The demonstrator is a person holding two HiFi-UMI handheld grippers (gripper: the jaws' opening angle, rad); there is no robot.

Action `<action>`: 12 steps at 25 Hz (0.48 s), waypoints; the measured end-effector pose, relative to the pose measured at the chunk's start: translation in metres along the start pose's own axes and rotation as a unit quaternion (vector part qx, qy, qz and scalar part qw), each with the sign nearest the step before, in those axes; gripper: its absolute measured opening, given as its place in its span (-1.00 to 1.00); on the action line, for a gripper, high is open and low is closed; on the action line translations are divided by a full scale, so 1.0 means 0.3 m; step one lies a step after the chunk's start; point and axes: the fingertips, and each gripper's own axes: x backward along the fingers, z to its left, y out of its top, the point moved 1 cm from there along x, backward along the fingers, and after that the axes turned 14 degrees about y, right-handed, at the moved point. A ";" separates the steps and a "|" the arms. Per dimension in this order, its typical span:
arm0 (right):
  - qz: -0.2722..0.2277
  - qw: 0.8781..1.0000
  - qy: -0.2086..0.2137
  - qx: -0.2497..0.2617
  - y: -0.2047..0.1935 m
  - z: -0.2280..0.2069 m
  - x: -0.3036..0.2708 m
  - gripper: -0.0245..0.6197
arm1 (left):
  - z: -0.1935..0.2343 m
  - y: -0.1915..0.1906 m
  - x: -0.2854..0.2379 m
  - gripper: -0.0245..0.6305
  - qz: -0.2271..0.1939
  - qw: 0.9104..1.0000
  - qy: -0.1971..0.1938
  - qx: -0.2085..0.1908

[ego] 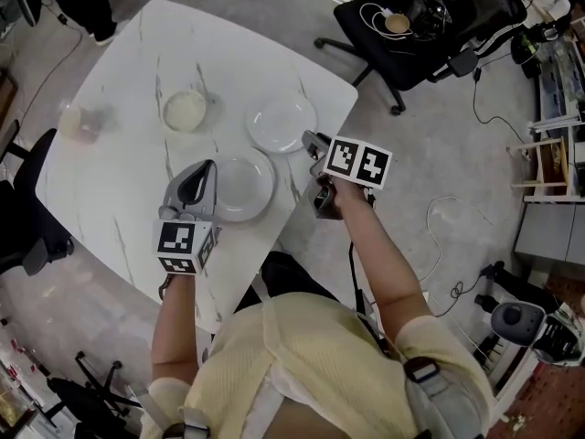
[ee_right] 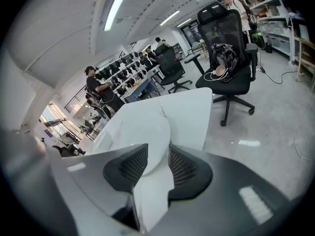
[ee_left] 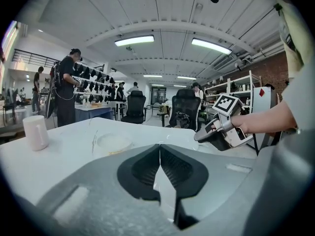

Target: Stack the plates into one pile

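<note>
Three pieces of tableware lie apart on the white marble table [ego: 128,71]: a white plate [ego: 247,188] near me, a second white plate [ego: 281,122] further right, and a small cream dish [ego: 186,111] to the left. My left gripper [ego: 207,170] is shut and empty, its tip at the near plate's left rim. In the left gripper view its jaws [ee_left: 159,149] meet, with the cream dish [ee_left: 113,142] beyond. My right gripper [ego: 312,142] is at the far plate's right rim. Its jaws [ee_right: 157,151] stand open, and that plate [ee_right: 147,129] shows in the gap.
A pale cup [ego: 78,122] stands at the table's left side, also visible as the cup [ee_left: 36,132] in the left gripper view. A black office chair [ego: 411,21] with gear on its seat stands beyond the table's right corner. Another dark chair [ego: 23,199] is at the left edge.
</note>
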 end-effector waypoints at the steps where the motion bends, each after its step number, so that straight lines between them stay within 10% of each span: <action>1: 0.001 1.000 -0.005 0.000 0.004 -0.006 -0.006 -0.50 | 0.001 -0.002 0.000 -0.91 0.002 1.000 0.001 0.000; 12: -0.006 1.000 -0.030 -0.004 0.021 -0.031 -0.051 -0.55 | 0.023 0.002 0.006 -0.91 0.000 1.000 0.006 0.004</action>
